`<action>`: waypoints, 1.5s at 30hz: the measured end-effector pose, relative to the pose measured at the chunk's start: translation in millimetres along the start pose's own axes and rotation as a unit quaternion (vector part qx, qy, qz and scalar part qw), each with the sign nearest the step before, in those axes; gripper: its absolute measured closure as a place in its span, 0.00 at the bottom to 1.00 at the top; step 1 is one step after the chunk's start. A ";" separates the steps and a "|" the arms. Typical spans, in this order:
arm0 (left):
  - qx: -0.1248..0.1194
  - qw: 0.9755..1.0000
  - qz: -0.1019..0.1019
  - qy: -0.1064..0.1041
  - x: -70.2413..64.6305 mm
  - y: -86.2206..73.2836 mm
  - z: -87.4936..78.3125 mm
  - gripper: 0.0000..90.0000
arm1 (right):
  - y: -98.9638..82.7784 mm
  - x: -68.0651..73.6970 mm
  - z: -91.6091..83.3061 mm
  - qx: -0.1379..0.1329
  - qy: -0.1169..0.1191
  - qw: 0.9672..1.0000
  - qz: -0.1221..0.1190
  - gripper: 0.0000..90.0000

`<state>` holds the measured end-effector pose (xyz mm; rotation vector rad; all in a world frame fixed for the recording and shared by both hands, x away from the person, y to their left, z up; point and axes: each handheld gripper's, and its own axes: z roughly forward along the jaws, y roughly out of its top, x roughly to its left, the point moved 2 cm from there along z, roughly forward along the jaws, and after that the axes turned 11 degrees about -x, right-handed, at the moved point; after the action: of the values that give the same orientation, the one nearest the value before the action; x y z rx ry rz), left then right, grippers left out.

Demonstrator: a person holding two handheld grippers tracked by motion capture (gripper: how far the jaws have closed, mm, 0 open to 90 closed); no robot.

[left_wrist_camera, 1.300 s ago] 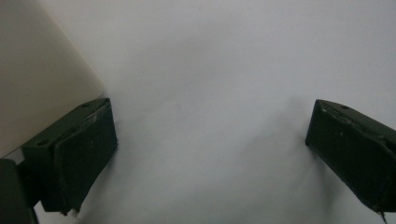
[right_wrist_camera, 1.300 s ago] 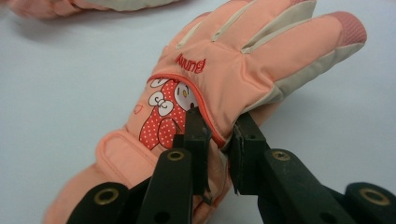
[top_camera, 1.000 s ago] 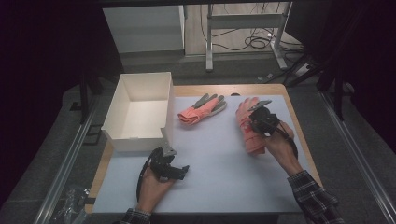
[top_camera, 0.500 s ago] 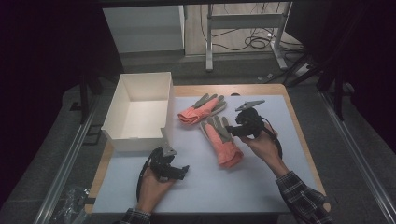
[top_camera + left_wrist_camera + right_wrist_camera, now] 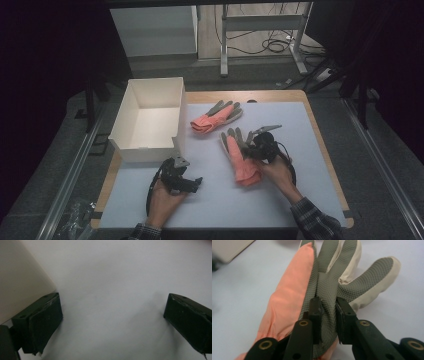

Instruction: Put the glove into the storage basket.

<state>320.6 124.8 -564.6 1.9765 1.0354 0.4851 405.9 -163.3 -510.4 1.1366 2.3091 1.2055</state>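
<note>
The right gripper (image 5: 248, 148) sits at about four o'clock from the middle of the pale grey table mat (image 5: 300, 200) and has just been closing its jaws, with a work glove between them. In the right gripper view the two black pads (image 5: 315, 315) pinch a fold of the glove's grey dotted palm fabric, so the jaws stand narrow and pressed on cloth. This held salmon-pink and grey work glove (image 5: 239, 156) lies on the mat directly under the gripper, its grey fingers pointing to roughly eleven o'clock and its pink cuff trailing to five o'clock, just beside the person's right hand (image 5: 276, 170).

A second salmon-pink and grey work glove (image 5: 215, 118) lies at about twelve o'clock from the held one, apart from it, with its fingers aimed toward two o'clock.

The left gripper (image 5: 192, 184) rests at seven o'clock on the mat, in the person's left hand (image 5: 162, 195). In the left gripper view its jaws stand wide apart with bare mat between them and nothing held. The open white cardboard box (image 5: 131, 117) stands at ten o'clock on the table, just beyond the left gripper; its near wall rises right beside one jaw in the left gripper view.
</note>
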 end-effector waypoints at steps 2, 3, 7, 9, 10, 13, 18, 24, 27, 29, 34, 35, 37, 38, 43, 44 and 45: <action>0.000 1.000 0.000 0.000 0.0 0.0 0.0 0.02 | -11.2 9.0 -9.7 0.002 0.000 1.000 0.003 0.79; 0.000 1.000 0.000 0.000 0.0 0.0 0.0 0.02 | -17.8 12.6 -13.2 0.000 -0.005 1.000 0.004 0.77; 0.000 1.000 0.000 0.000 0.0 0.0 0.0 0.02 | -23.5 15.2 -26.8 -0.005 -0.005 1.000 0.009 0.61; 0.000 1.000 0.000 0.000 0.0 0.0 0.0 0.02 | -8.8 8.5 -31.4 -0.023 -0.016 1.000 -0.003 0.58; 0.000 1.000 0.000 0.000 0.0 0.0 0.0 0.02 | -8.8 8.5 -31.4 -0.023 -0.016 1.000 -0.003 0.58; 0.000 1.000 0.000 0.000 0.0 0.0 0.0 0.02 | 30.8 -8.7 -14.4 -0.052 -0.014 0.998 -0.016 0.57; 0.001 1.000 0.001 0.000 0.2 0.0 -0.1 0.02 | 64.8 -23.2 27.5 -0.054 -0.009 0.998 -0.013 0.56; 0.000 1.000 -0.001 -0.001 0.1 0.0 0.0 0.02 | 91.5 -35.3 95.0 -0.037 0.002 0.999 0.010 0.44; -0.001 1.000 -0.001 -0.001 0.0 -0.1 0.1 0.02 | 94.9 -39.4 113.1 -0.038 0.005 0.999 0.032 0.39; -0.001 1.000 -0.001 -0.001 0.1 -0.1 0.1 0.02 | 97.0 -40.4 122.3 -0.040 0.013 0.998 0.049 0.37; -0.001 1.000 -0.001 -0.001 0.1 0.0 0.1 0.02 | 101.2 -40.0 139.9 -0.023 0.001 0.999 0.040 0.52; -0.001 1.000 -0.001 -0.001 0.1 0.0 0.1 0.02 | 101.6 -40.0 141.2 -0.018 0.000 0.999 0.039 0.59; 0.000 1.000 -0.001 -0.001 0.1 0.0 0.1 0.02 | 99.9 -39.5 145.7 -0.012 0.004 0.999 0.045 0.77; 0.000 1.000 -0.001 -0.001 0.1 0.0 0.1 0.02 | 99.9 -39.5 145.7 -0.012 0.004 0.999 0.045 0.77; -0.001 1.000 -0.001 -0.001 0.1 -0.1 0.1 0.02 | 96.5 -34.4 147.9 -0.010 -0.008 1.000 0.018 1.00; 0.000 1.000 -0.001 -0.001 0.1 0.0 0.0 0.02 | 97.3 -34.3 146.1 -0.010 -0.008 1.000 0.019 1.00; 0.000 1.000 -0.001 -0.001 0.1 0.0 0.0 0.02 | 98.2 -34.4 143.9 -0.010 -0.008 1.000 0.016 1.00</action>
<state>320.7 124.9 -564.6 1.9754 1.0347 0.4828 560.4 -76.5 -522.7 1.1767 2.2702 1.2225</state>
